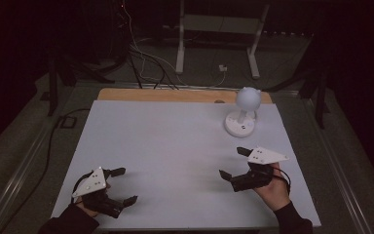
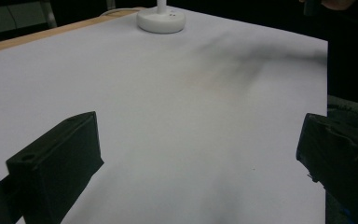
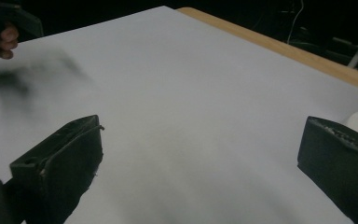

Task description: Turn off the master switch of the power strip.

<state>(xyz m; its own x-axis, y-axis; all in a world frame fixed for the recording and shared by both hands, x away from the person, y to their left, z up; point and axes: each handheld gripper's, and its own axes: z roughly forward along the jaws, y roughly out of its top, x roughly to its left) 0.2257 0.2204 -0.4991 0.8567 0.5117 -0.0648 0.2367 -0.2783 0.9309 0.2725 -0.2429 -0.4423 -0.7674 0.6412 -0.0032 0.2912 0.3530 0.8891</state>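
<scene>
My left gripper (image 1: pixel 124 185) rests near the table's front left corner, jaws spread wide and nothing between them. In the left gripper view its two black fingers (image 2: pixel 58 163) frame bare white surface. My right gripper (image 1: pixel 233 163) hovers at the front right, also open and holding nothing; its fingers (image 3: pixel 63 161) stand far apart in the right gripper view. A small white lamp with a round head (image 1: pixel 247 99) and a disc base (image 1: pixel 239 125) stands at the back right, beyond the right gripper. Its base (image 2: pixel 161 20) appears at the top of the left gripper view.
A white sheet (image 1: pixel 175 146) covers the table, with a wooden edge (image 1: pixel 175 95) along the far side. Beyond the table lie cables (image 1: pixel 146 63) and a white stand's legs (image 1: pixel 216 44) on a dark floor. The other hand (image 3: pixel 0 39) appears at the upper left of the right gripper view.
</scene>
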